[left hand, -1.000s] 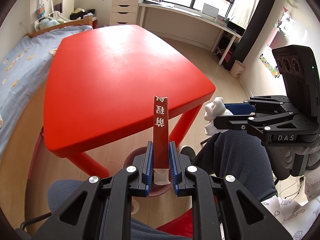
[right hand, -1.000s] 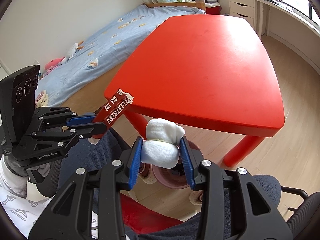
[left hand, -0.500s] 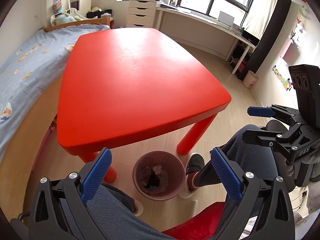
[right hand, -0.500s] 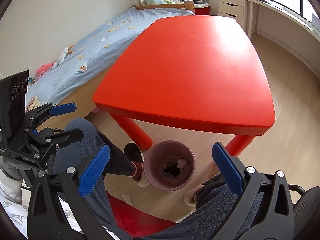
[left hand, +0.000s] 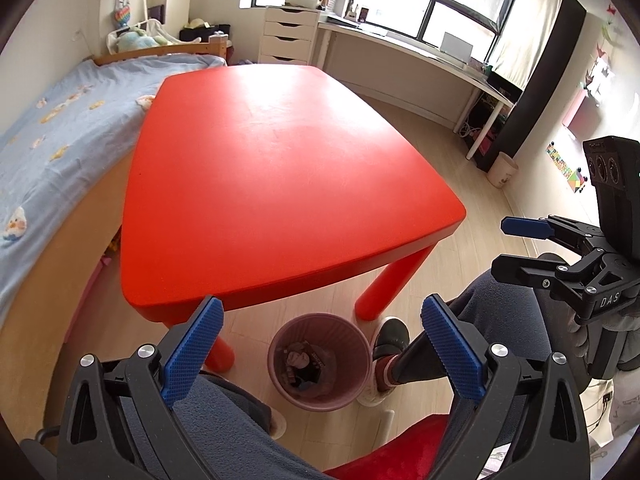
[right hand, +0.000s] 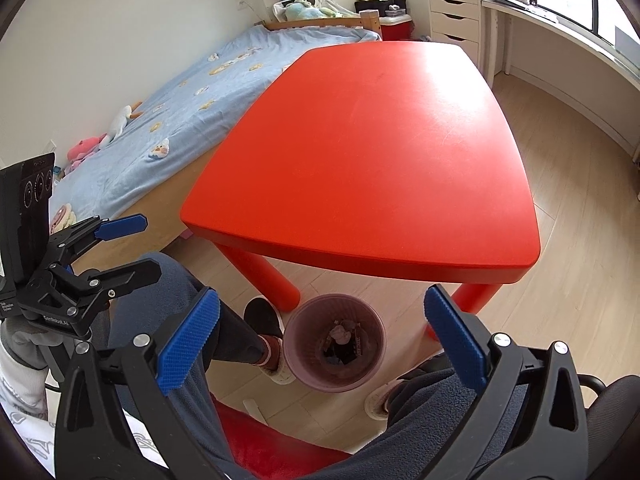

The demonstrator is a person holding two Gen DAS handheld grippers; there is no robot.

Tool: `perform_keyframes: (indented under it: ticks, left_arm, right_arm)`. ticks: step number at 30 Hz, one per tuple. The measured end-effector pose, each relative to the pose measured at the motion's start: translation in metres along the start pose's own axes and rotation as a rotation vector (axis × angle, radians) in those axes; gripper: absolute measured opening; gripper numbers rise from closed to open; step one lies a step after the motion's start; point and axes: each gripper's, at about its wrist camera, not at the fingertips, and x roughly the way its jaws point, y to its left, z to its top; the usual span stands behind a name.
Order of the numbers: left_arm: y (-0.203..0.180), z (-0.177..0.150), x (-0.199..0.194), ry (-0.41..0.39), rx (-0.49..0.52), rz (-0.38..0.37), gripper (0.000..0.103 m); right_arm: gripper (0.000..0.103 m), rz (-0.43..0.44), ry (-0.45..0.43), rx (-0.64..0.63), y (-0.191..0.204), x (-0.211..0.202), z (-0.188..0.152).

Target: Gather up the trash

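Observation:
A pink ribbed waste bin (left hand: 319, 360) stands on the floor under the near edge of the red table (left hand: 280, 184); it also shows in the right wrist view (right hand: 335, 342). Trash lies inside it: a red wrapper and a pale wad (left hand: 302, 362), also seen in the right wrist view (right hand: 344, 338). My left gripper (left hand: 320, 320) is open and empty above the bin. My right gripper (right hand: 322, 316) is open and empty above it too. Each gripper shows in the other's view, the right one (left hand: 520, 246) and the left one (right hand: 128, 246).
The person's legs and slippered feet (left hand: 390, 334) flank the bin. A red chair seat (right hand: 276, 444) lies below. A blue-sheeted bed (right hand: 172, 128) runs along the left of the table. A white drawer unit (left hand: 289, 36) and long desk (left hand: 420, 52) stand by the windows.
Both grippers opened: the left let go of the red wrapper, the right let go of the white wad. Both pieces now lie in the bin. Both grippers have risen slightly.

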Motion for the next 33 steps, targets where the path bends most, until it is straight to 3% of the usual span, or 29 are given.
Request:
perform_keyframes:
  ticks: [11, 20, 33]
  left_arm:
    - [0.009, 0.05, -0.014, -0.113, 0.03, 0.032, 0.096]
    - [0.012, 0.087, -0.025, -0.213, 0.04, 0.014, 0.097]
    - [0.012, 0.093, -0.021, -0.201, 0.015, -0.003, 0.097]
  right_arm:
    - [0.1, -0.058, -0.115, -0.027, -0.006, -0.015, 0.055]
    - [0.1, -0.086, -0.208, -0.06, -0.007, -0.03, 0.098]
    - [0.1, -0.066, -0.208, -0.074, -0.005, -0.023, 0.106]
